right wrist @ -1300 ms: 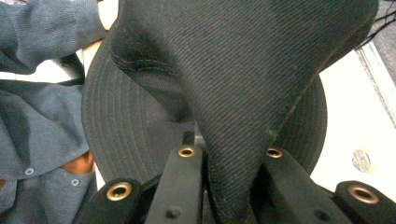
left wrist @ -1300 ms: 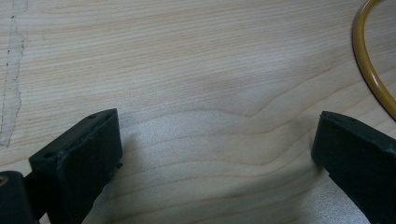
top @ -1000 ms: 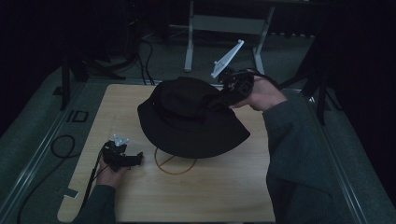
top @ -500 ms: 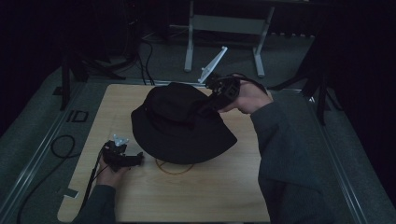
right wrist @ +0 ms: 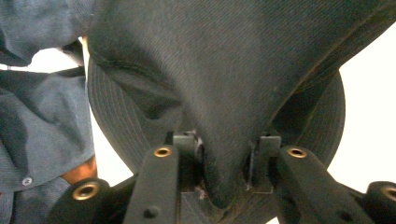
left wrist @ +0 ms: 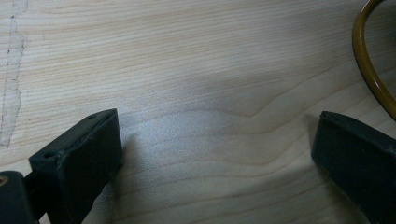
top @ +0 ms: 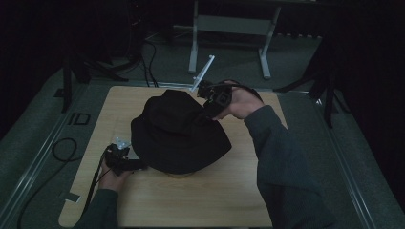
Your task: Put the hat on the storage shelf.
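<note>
Lower now, the black hat (top: 179, 133) has sunk onto the surface (top: 200, 200), covering the ring. Right gripper (right wrist: 224, 175) pinches its crown, jaws just loosening. Left gripper (left wrist: 215, 149) waits beside, wide open and empty.

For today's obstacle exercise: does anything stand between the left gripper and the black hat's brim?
Nothing visible. The left gripper, jaws open, lies on the table right at the black hat; bare wood lies between its jaws.

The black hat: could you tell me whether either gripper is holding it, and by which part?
The right gripper, whose jaws have just been opening, has a fold of the black hat's crown between its pads. The left gripper holds nothing, open over the table.
</note>
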### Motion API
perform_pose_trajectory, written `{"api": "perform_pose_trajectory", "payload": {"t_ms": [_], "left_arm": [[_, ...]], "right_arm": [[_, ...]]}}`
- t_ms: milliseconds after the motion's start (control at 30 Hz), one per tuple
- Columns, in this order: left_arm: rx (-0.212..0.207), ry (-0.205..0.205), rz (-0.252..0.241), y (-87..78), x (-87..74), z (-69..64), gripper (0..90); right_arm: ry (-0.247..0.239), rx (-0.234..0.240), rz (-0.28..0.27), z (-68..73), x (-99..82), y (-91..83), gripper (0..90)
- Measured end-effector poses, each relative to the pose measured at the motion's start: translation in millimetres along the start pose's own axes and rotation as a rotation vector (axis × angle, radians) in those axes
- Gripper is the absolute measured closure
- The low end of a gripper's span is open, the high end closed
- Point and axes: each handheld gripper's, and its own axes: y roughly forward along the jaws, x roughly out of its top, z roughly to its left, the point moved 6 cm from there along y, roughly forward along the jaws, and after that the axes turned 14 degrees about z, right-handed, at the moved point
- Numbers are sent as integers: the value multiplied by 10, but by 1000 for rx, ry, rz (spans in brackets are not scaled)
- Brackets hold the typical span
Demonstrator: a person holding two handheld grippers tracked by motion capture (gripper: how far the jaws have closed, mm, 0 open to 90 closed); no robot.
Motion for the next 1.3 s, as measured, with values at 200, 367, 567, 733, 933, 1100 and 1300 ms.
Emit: {"api": "perform_pose_trajectory", "payload": {"t_ms": [200, 367, 567, 733, 933, 1100, 1300], "left_arm": [[0, 0, 0, 0, 0, 0, 19], [1, 0, 0, 0, 0, 0, 19], [1, 0, -1, 1, 0, 0, 19], [-1, 2, -1, 0, -1, -3, 19], [-1, 2, -1, 0, -1, -3, 19], [-1, 2, -1, 0, -1, -3, 19], [-1, 3, -1, 0, -1, -3, 19]], "right_arm": [[18, 4, 28, -9, 10, 59, 598], [29, 3, 27, -16, 27, 89, 532], [54, 0, 31, -39, -7, 90, 454], [88, -26, 17, -74, -73, 64, 316], [132, -27, -4, -122, -174, 42, 263], [133, -16, -16, -120, -250, 34, 242], [157, -24, -29, -138, -352, 29, 233]]}}
